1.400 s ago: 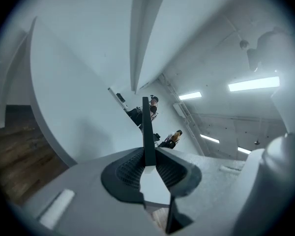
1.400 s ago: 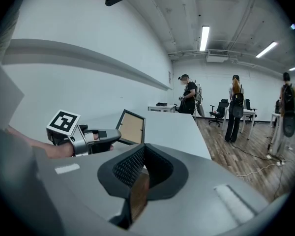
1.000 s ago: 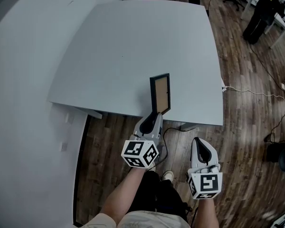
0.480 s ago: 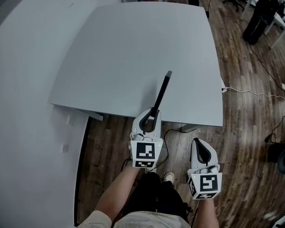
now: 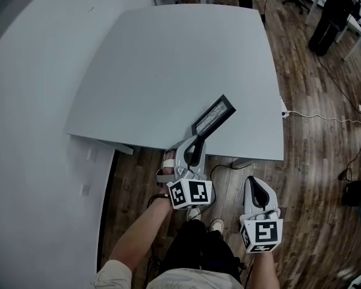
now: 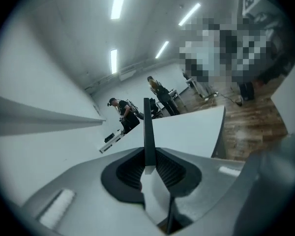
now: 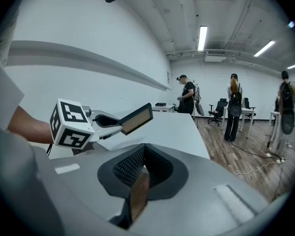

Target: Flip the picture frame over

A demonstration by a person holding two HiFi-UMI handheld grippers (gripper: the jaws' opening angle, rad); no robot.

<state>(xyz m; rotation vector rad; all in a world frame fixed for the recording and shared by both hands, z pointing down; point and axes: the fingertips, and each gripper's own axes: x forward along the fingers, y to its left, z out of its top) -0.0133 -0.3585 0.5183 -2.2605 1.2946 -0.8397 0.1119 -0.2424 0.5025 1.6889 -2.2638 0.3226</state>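
The left gripper (image 5: pixel 196 142) pinches one short end of the picture frame (image 5: pixel 213 115), tilted above the table's (image 5: pixel 168 53) front edge; it is probably light, stiff and breakable, so a rim grip suits. The right gripper (image 5: pixel 254 185) is closed, empty

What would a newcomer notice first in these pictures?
First, the black picture frame, held tilted in the air over the near edge of the grey table and pinched at one end by the left claw. Next, the right claw, shut and empty, hanging over the wood floor.
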